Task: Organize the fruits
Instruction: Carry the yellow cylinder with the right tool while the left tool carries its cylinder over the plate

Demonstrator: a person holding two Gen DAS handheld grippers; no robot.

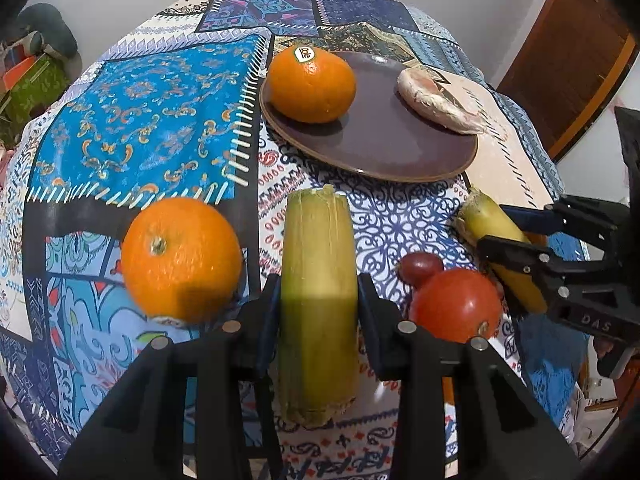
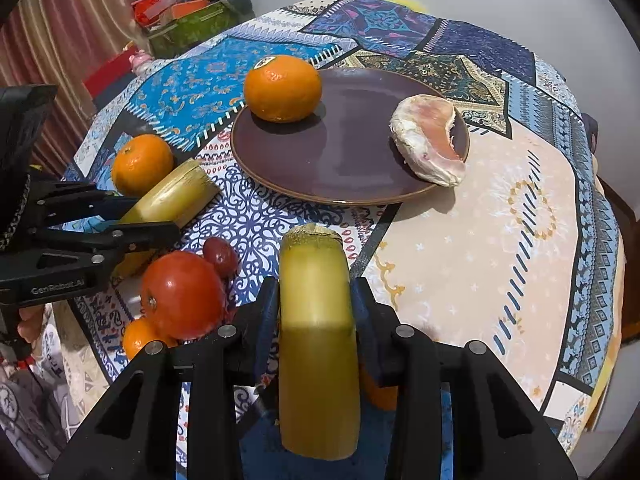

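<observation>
My left gripper (image 1: 319,292) is shut on a yellow-green cane piece (image 1: 316,232), held upright above the patterned cloth. My right gripper (image 2: 316,292) is shut on a second cane piece (image 2: 312,264). Each wrist view shows the other gripper at its edge, clamping its own piece: the right gripper (image 1: 496,228) and the left gripper (image 2: 154,216). A brown plate (image 2: 340,152) holds a stickered orange (image 2: 282,88) and a peeled pink citrus segment (image 2: 430,140). A loose orange (image 1: 182,260), a tomato (image 1: 456,304) and a red grape (image 1: 420,268) lie on the cloth between the grippers.
Another small orange (image 2: 138,338) sits behind the tomato near the table's near edge, and an orange (image 2: 376,396) shows partly under my right fingers. A green box of clutter (image 2: 188,24) stands beyond the far left edge. A wooden door (image 1: 560,64) is at the right.
</observation>
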